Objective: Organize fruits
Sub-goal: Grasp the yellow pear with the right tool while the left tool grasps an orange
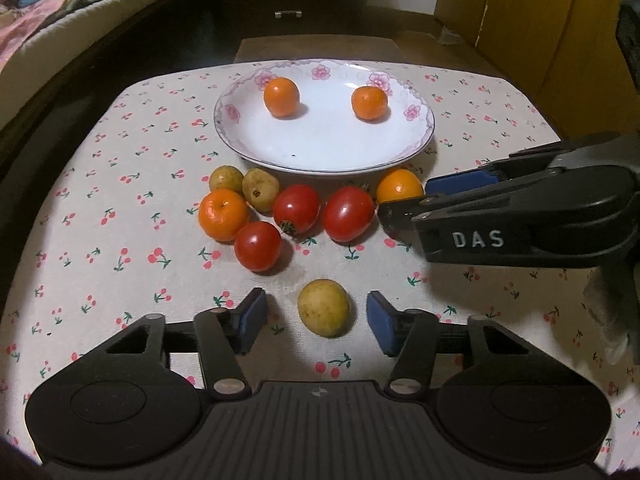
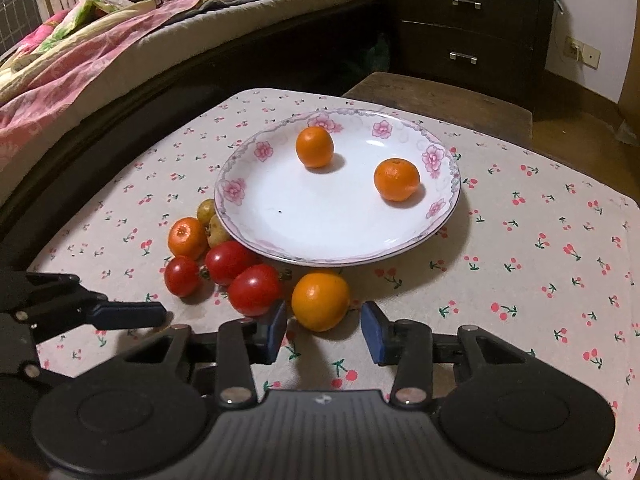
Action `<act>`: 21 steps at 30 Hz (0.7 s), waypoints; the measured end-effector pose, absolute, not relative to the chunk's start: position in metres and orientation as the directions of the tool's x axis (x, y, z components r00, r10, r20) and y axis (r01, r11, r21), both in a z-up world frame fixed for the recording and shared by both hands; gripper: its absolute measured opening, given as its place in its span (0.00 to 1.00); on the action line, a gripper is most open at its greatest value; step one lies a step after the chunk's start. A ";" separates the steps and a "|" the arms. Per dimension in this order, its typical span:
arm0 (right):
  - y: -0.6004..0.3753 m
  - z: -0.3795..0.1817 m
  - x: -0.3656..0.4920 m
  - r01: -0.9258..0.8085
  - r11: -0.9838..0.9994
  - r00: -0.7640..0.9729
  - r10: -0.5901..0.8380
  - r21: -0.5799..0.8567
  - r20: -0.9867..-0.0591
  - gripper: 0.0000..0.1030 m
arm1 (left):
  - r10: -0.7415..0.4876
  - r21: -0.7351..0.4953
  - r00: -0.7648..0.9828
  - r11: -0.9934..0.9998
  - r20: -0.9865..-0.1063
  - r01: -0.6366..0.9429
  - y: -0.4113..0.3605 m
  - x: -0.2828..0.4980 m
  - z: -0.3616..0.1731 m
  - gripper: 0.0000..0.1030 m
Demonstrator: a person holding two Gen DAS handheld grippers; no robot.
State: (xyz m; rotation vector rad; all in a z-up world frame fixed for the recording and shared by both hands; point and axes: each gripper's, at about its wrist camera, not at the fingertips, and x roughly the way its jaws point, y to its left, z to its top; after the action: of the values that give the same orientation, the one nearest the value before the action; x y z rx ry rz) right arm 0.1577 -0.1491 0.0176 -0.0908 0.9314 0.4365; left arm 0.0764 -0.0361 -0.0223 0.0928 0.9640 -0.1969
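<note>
1. Left gripper (image 1: 316, 322): the jaws stand apart, with the yellow-green fruit (image 1: 325, 307) between the two blue pads. Visible gaps remain on both sides of the fruit, so the pads do not press on it.
2. Key relation, left side: the yellow-green fruit lies directly ahead of the left gripper, centred between the fingers. Its long axis runs roughly along the pointing direction, so the pads face its narrower sides. It rests on the tablecloth (image 1: 100, 220), apart from the fruit cluster beyond it.
3. Right gripper (image 2: 324, 330): the jaws stand apart, straddling the near side of the orange (image 2: 320, 300). The left pad sits just beside the fruit; a clear gap shows at the right pad. No clamping is visible.
4. Key relation, right side: the orange lies straight ahead of the right gripper and slightly beyond its fingertips, touching or nearly touching the nearest tomato (image 2: 255, 289) on its left.
5. Destination: the plate (image 2: 248, 216) lies beyond both fruits and holds two oranges, well apart from each other.
6. Assignment, as a judgement: each gripper is nearest its own fruit. Closing either pair should secure a fruit for transfer forward to the plate.
7. Caution: the right gripper's left finger runs close to the tomato; contact may roll it.
</note>
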 end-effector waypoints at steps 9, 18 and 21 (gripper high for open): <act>-0.154 0.020 0.152 -0.394 0.912 0.515 0.323 0.115 -0.794 0.34 | -0.134 -0.007 0.552 0.974 -0.823 0.226 -0.040 0.075 -0.020 0.34; -0.156 0.018 0.150 -0.391 0.913 0.512 0.317 0.112 -0.798 0.34 | -0.136 0.000 0.557 0.971 -0.819 0.238 -0.043 0.073 -0.021 0.50; -0.156 0.014 0.151 -0.391 0.914 0.505 0.309 0.105 -0.806 0.34 | -0.125 0.014 0.559 0.971 -0.820 0.237 -0.044 0.074 -0.022 0.63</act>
State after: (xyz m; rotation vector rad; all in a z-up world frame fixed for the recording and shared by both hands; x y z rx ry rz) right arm 0.1507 -0.1565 0.0137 -0.0951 0.9520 0.4229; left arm 0.0735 -0.0435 -0.0222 0.1280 0.9546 -0.2139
